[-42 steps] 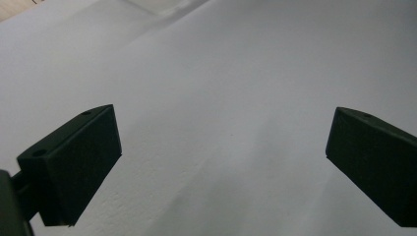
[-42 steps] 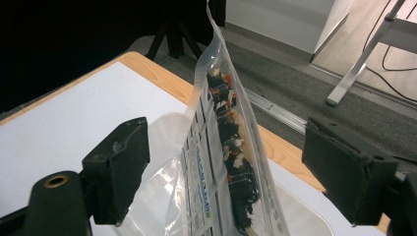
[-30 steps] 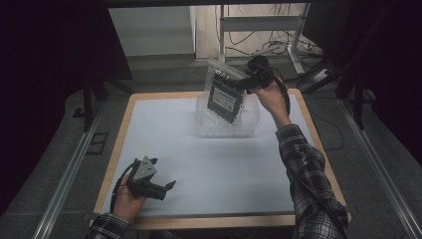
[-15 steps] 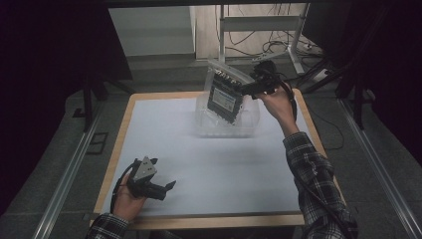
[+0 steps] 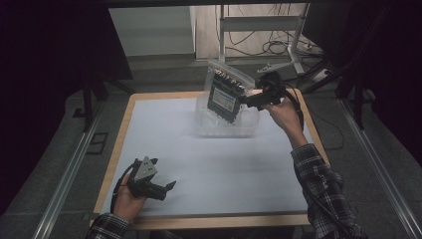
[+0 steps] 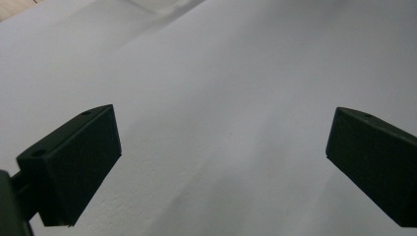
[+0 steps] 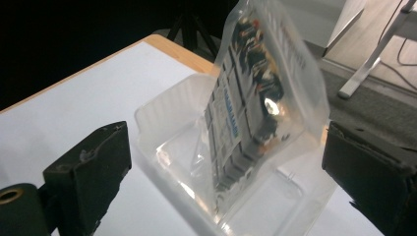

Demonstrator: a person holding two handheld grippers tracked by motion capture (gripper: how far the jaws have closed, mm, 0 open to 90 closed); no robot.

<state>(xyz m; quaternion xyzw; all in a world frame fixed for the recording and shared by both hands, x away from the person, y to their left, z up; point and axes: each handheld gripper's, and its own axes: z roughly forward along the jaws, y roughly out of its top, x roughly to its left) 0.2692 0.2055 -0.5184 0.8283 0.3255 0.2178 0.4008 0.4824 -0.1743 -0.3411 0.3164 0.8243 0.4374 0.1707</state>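
Note:
A clear bag holding a dark circuit board [image 5: 224,94] [image 7: 255,98] stands tilted on edge in a clear plastic tray [image 5: 249,130] [image 7: 162,123] at the table's far middle. My right gripper [image 5: 246,102] [image 7: 226,162] hangs just right of the bag and points at it. Its jaws have just been opening and now stand wide; the bag lies ahead between them, untouched by either pad. My left gripper [image 5: 164,174] [image 6: 223,142] rests open at the front left over the bare white sheet, nothing between its fingers.
The white sheet [image 5: 209,164] covers the wooden-edged table [image 5: 124,129]. Behind the table are a metal stand leg [image 5: 293,55] and loose cables [image 5: 278,47] on the floor. Metal rails run along both sides of the table.
The right gripper has drawn back to the right and a little nearer from the bag's top, jaws wider apart. The bag stays standing in the tray. The left gripper has not moved.

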